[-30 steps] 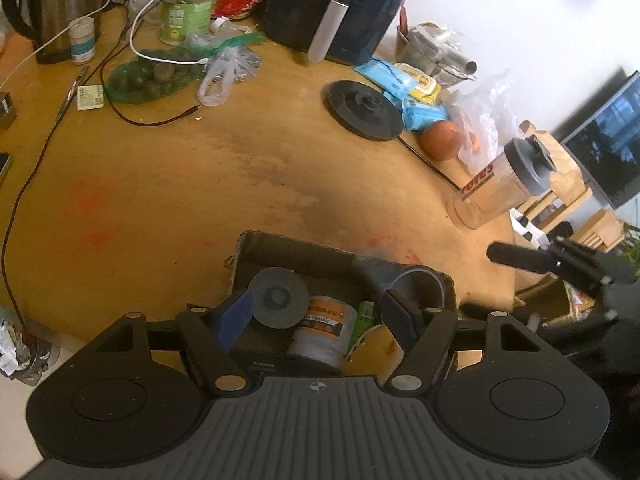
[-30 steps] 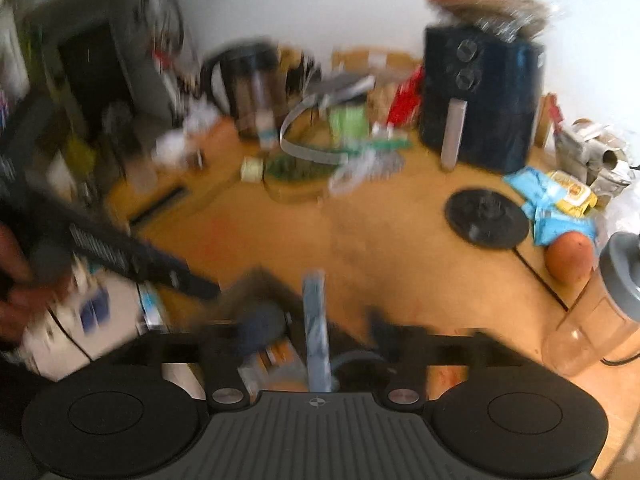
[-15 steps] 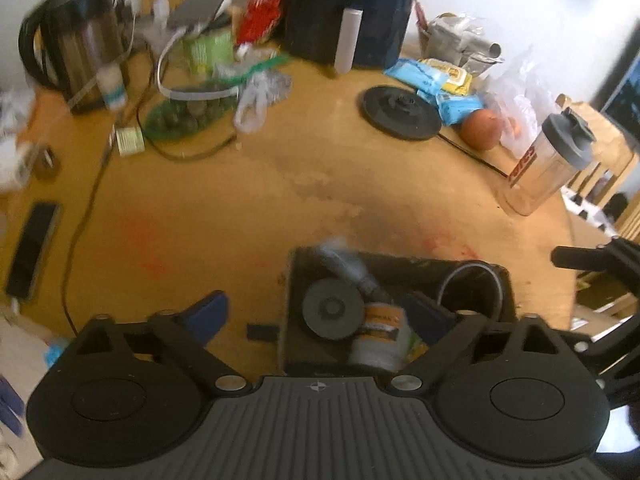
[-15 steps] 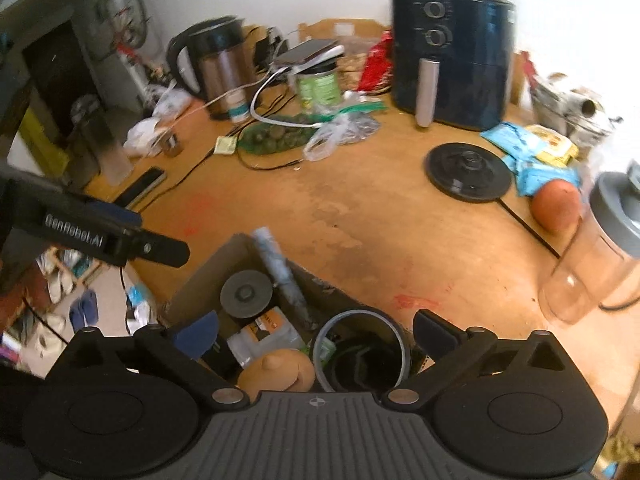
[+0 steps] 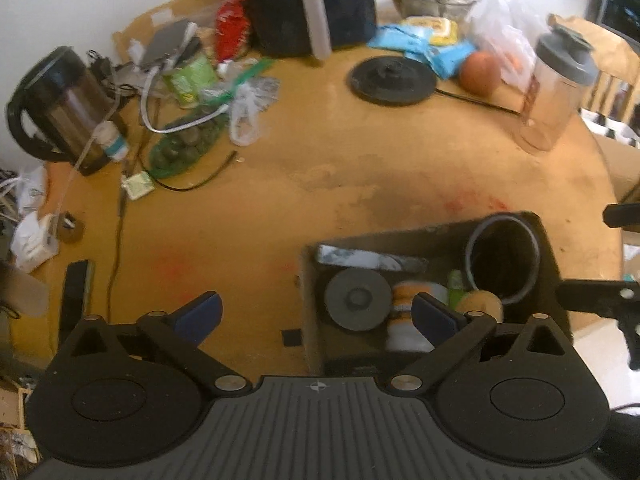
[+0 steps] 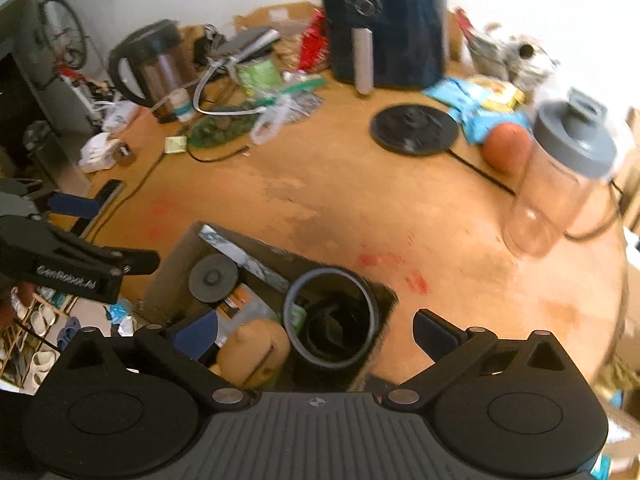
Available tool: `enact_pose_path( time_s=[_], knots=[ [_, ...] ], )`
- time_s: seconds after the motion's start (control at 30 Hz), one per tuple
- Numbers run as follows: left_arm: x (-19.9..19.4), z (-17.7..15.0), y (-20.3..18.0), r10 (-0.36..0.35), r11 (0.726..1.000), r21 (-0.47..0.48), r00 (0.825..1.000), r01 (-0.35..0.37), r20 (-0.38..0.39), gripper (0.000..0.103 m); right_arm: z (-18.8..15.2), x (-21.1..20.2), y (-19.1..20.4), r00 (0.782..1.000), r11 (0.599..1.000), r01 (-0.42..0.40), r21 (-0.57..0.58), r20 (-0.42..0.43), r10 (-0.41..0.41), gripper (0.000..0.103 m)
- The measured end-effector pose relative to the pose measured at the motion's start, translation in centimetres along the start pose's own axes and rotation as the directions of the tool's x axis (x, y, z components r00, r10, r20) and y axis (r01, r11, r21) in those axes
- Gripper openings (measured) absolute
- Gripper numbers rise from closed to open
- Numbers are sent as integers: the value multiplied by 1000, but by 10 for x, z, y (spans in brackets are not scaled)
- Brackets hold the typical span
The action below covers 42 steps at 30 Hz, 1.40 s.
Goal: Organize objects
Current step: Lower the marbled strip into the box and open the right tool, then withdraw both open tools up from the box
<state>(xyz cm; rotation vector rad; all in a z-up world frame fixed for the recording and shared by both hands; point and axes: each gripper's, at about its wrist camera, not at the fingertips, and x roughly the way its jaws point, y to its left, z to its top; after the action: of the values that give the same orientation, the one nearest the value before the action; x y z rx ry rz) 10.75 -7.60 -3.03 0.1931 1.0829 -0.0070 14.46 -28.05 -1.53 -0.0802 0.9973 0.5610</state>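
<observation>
An open cardboard box (image 5: 400, 237) (image 6: 176, 268) sits at the near edge of the round wooden table (image 5: 320, 152). Inside it lie a grey round lid (image 5: 357, 299) (image 6: 214, 278), a white jar with an orange label (image 5: 408, 320), a silvery tube (image 5: 360, 258), a tan rounded object (image 6: 252, 352) and a black cylinder cup (image 5: 502, 258) (image 6: 332, 320). My left gripper (image 5: 316, 314) (image 6: 108, 236) is open over the box's left wall, holding nothing. The right gripper (image 6: 316, 330) (image 5: 612, 256) hangs open above the black cup, also with nothing in it.
Farther back stand a steel kettle (image 5: 60, 100), a dark air fryer (image 5: 312, 0), a kettle base (image 5: 392, 80), an orange fruit (image 5: 480, 72) and a clear shaker bottle (image 5: 556, 88). Cables, bags and snack packets crowd the back left. A phone (image 5: 74, 296) lies near left.
Both grippers have spread their jaws wide. The tube that stood blurred between the right fingers now lies in the box. The left view has swung left, so the box sits right of centre.
</observation>
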Motion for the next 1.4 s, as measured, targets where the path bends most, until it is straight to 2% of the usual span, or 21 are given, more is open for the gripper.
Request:
enact_pose_path(
  time_s=[0.1, 0.3, 0.57, 1.07, 1.13, 1.27, 1.33, 1.4],
  knots=[
    [2, -2, -2, -43, 999, -5, 999, 43, -22, 103, -4, 3, -6, 999, 999, 20, 46, -34, -19, 103],
    [9, -6, -6, -86, 996, 2, 993, 86, -81, 103, -14, 17, -12, 988, 993, 72, 94, -146, -58, 103],
    [23, -10, -4, -155, 988, -36, 971, 151, -182, 103, -23, 28, -11, 966, 990, 108, 88, -245, -83, 103],
    [25, -11, -2, -180, 984, -39, 963, 176, -199, 103, -23, 33, -2, 950, 988, 151, 44, -281, -133, 103],
    [25, -11, -1, -181, 984, -38, 964, 177, -197, 103, -22, 31, -1, 954, 986, 164, 36, -260, -149, 103],
    [19, -11, 0, -164, 986, -31, 974, 161, -159, 103, -14, 10, 6, 975, 980, 199, 10, -102, -197, 103],
    [12, -10, 2, -144, 990, -31, 983, 141, -114, 103, -10, -1, 12, 971, 970, 240, -29, -5, -241, 103],
    [3, -9, 4, -123, 992, -29, 991, 121, -59, 103, -9, -11, 19, 957, 958, 281, -66, 91, -274, 103]
  ],
)
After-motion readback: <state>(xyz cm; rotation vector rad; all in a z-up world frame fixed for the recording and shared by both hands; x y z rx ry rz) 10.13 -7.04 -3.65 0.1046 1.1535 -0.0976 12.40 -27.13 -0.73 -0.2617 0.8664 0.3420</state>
